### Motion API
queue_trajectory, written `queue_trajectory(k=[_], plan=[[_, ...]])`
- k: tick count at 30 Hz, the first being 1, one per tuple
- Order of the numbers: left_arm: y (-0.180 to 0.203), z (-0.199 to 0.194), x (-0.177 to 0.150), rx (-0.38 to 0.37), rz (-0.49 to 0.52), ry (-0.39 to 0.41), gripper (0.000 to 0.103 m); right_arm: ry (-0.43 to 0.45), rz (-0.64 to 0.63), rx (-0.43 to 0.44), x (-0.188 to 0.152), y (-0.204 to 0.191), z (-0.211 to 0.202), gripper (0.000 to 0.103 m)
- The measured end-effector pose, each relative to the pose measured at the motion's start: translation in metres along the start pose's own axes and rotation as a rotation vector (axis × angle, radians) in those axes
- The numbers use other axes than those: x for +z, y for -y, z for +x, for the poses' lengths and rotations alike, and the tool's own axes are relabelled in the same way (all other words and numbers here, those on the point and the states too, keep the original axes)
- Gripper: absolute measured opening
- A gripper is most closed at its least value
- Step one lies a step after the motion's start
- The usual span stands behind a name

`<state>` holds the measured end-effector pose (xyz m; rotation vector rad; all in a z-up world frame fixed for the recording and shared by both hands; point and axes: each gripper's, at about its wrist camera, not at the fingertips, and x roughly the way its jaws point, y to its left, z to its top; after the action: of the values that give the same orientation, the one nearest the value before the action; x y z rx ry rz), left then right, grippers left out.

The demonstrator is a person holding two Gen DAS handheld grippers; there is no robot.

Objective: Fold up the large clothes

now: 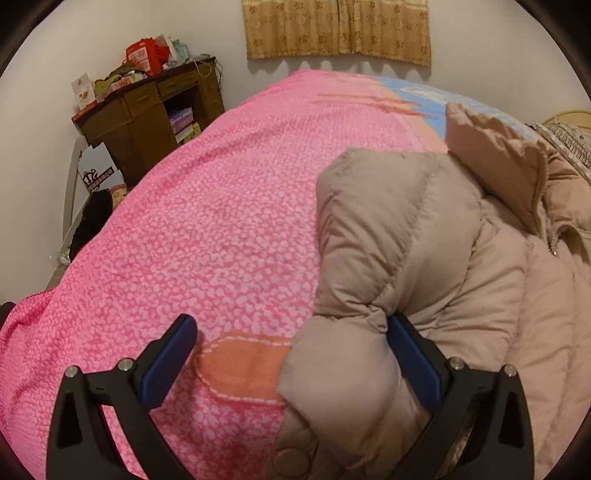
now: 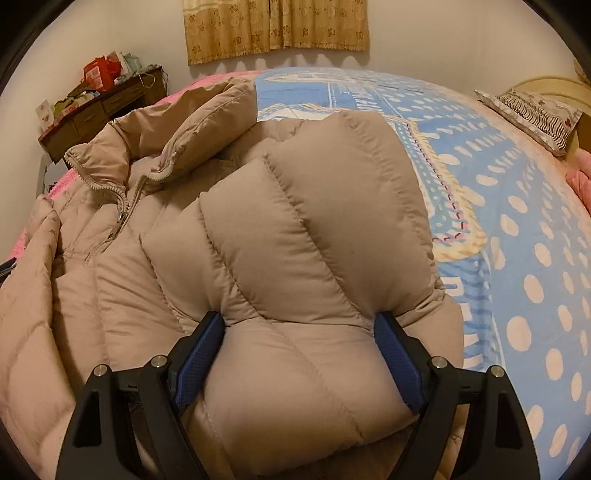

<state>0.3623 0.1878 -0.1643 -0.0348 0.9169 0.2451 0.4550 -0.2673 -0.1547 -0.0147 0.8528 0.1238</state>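
Note:
A beige puffer jacket [image 2: 122, 295] lies on the bed, its collar [image 2: 192, 122] and zipper [image 2: 122, 214] toward the far left in the right wrist view. My right gripper [image 2: 299, 317] is shut on a thick quilted sleeve [image 2: 303, 229], both blue pads pressing into its sides. In the left wrist view the jacket [image 1: 498, 288] fills the right side. My left gripper [image 1: 291, 325] stands open. The other sleeve [image 1: 369, 229] rests against its right finger [image 1: 413, 354], while its left finger [image 1: 170, 354] stays apart over the blanket.
A pink patterned blanket [image 1: 207, 221] covers the bed's left part, a blue dotted one [image 2: 517, 258] the right. A brown desk [image 1: 147, 118] piled with boxes stands in the far left corner. A striped pillow [image 2: 535, 114] lies far right. A curtain [image 2: 277, 26] hangs behind.

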Motion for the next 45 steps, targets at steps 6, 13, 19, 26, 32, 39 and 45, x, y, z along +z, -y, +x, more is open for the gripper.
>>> queue_trajectory(k=[6, 13, 19, 26, 32, 39, 45], plan=[[-0.013, -0.029, 0.002, -0.015, -0.047, 0.053, 0.103, -0.005, -0.001, 0.014, -0.001, 0.003, 0.001, 0.084], [0.005, -0.101, -0.005, -0.199, -0.055, 0.192, 0.103, 0.027, -0.006, 0.033, 0.011, 0.005, -0.024, 0.084], [0.044, -0.085, -0.004, -0.237, 0.059, 0.179, 0.103, 0.136, -0.043, 0.084, 0.059, -0.008, -0.072, 0.084], [0.050, -0.040, -0.022, -0.254, 0.034, 0.052, 0.103, 0.135, -0.168, 0.121, 0.132, -0.064, -0.054, 0.084], [0.044, -0.045, -0.023, -0.288, 0.027, 0.056, 0.103, 0.106, -0.089, 0.159, 0.206, -0.095, 0.000, 0.080], [0.008, -0.066, -0.004, -0.334, -0.023, 0.072, 0.103, 0.069, -0.021, 0.131, 0.254, -0.106, 0.051, 0.080], [-0.005, -0.055, 0.006, -0.320, -0.072, 0.064, 0.103, -0.003, -0.074, 0.138, 0.244, -0.118, 0.076, 0.078]])
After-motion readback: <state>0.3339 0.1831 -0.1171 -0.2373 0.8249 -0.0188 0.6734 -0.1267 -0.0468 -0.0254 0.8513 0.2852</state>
